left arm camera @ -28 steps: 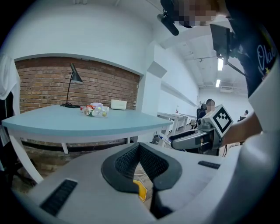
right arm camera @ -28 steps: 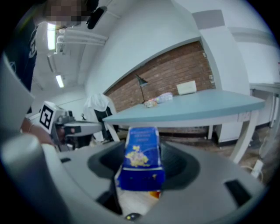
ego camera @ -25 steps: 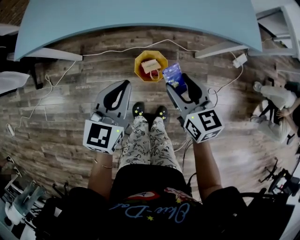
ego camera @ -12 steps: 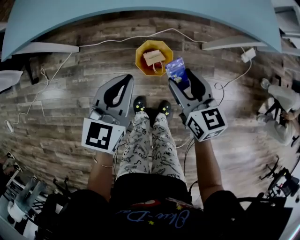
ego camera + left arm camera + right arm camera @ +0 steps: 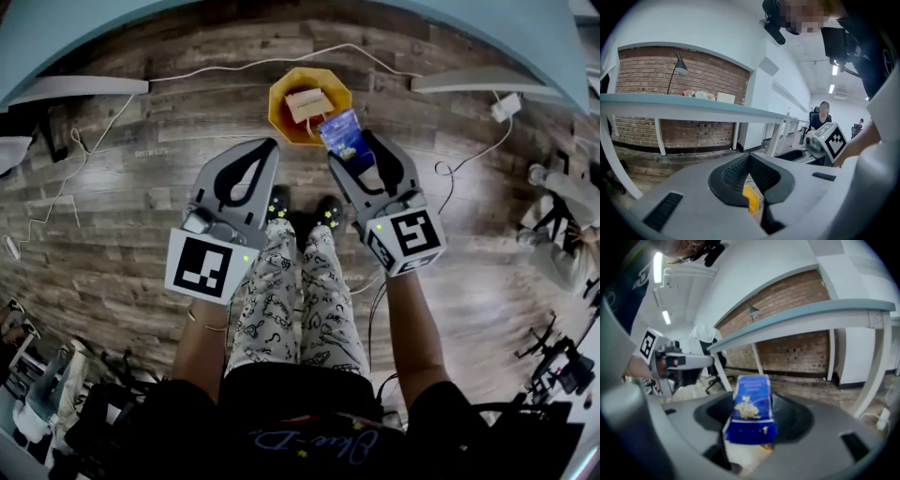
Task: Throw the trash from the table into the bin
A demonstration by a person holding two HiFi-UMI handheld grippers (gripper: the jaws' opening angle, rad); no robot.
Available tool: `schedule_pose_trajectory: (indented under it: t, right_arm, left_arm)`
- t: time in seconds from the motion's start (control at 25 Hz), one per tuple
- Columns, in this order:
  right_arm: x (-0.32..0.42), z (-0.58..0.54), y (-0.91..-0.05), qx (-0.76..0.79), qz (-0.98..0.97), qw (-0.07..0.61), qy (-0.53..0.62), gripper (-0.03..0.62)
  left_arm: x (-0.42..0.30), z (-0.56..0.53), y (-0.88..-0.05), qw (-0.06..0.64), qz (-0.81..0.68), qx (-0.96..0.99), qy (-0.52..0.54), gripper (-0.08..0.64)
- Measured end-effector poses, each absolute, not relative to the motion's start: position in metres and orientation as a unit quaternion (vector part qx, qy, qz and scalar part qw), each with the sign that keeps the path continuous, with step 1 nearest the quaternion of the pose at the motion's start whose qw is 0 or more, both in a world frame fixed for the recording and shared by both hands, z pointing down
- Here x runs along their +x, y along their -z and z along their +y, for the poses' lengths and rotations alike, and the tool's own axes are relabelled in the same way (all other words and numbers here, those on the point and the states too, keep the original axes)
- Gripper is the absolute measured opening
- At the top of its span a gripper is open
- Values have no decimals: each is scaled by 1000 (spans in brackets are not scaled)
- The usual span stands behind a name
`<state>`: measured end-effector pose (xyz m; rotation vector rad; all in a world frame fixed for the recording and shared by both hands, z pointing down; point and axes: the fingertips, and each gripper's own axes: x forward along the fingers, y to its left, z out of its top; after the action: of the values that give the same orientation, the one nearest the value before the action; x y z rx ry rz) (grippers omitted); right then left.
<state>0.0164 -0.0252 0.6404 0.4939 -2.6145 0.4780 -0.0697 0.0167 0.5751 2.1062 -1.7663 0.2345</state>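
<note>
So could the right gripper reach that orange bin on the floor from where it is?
Probably yes: the right gripper, shut on the blue packet, hangs right by the orange bin, whose top is open, with nothing between them.

Wood-plank floor (image 5: 112,244), white cable (image 5: 216,69) across it; pale blue table (image 5: 56,28); brick wall (image 5: 693,79), black lamp (image 5: 679,65).

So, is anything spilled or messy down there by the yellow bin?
Nothing is spilled. The yellow bin stands upright on the floor with a tan piece of trash inside. The right gripper grips a blue box near its rim. Only a loose white cable trails across the floor behind it.
</note>
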Motion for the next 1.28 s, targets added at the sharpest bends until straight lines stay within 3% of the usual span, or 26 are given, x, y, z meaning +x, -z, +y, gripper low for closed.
schedule_pose_trajectory:
  t: [0.6, 1.28]
  right_arm:
    - [3, -23, -747, 177, -924, 273, -202, 268]
    - [-14, -35, -849, 148, -894, 385, -178, 268]
  left_arm:
    - [-64, 29, -618, 218, -644, 730, -66, 8]
    - [-49, 36, -632, 241, -619, 745, -62, 8]
